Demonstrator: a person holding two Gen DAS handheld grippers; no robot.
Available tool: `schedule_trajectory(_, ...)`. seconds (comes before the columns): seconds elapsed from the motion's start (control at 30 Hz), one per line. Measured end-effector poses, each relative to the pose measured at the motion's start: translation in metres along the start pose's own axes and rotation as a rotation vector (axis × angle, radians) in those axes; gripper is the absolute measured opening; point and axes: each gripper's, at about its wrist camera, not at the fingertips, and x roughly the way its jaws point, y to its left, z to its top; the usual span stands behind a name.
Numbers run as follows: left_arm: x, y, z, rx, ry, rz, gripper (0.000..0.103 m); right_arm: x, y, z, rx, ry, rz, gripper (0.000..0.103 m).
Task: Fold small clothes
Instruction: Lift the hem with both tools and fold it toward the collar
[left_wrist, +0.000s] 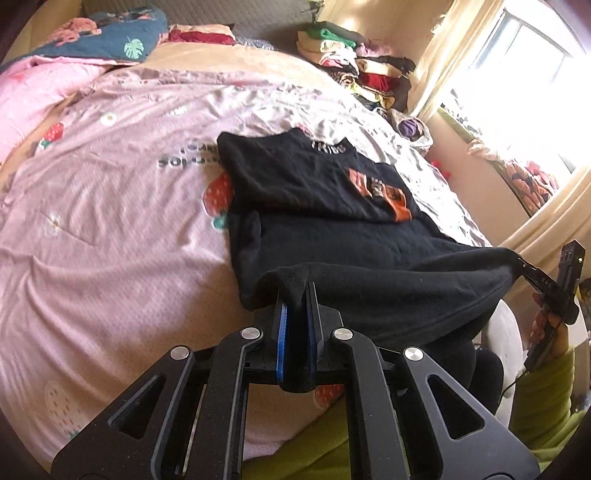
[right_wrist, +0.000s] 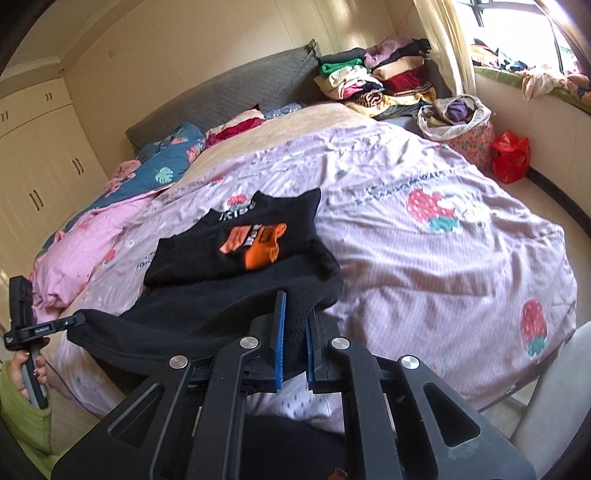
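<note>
A small black shirt (left_wrist: 332, 236) with an orange print (left_wrist: 384, 192) lies on the pink strawberry bedspread (left_wrist: 110, 206), its top part folded down over the body. My left gripper (left_wrist: 295, 291) is shut on the shirt's near left hem corner and holds it above the bed. My right gripper (right_wrist: 295, 306) is shut on the near right hem corner; it also shows in the left wrist view (left_wrist: 524, 267). The hem hangs stretched between the two. The shirt (right_wrist: 236, 266) and its print (right_wrist: 255, 243) show in the right wrist view, with my left gripper (right_wrist: 79, 319) at left.
Stacked folded clothes (right_wrist: 373, 77) sit at the bed's far corner. A floral bag (right_wrist: 461, 129) and a red bag (right_wrist: 509, 155) stand on the floor by the window. Pillows and a blue quilt (right_wrist: 166, 162) lie at the headboard. A wardrobe (right_wrist: 33, 166) stands at left.
</note>
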Motion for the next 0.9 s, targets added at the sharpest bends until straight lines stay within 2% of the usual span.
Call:
schedule_trajectory(0.27, -0.009, -0.004, 0.021, 0.008, -0.067, 0.029, 0.003, 0.008, 0.013, 0.035, -0.021, -0.041, -0.025, 0.007)
schedule_trajectory(0.9, 0.005, 0.010, 0.065, -0.020, -0.162, 0.072, 0.003, 0.045, 0.025, 0.081, -0.029, -0.066, -0.063, 0.007)
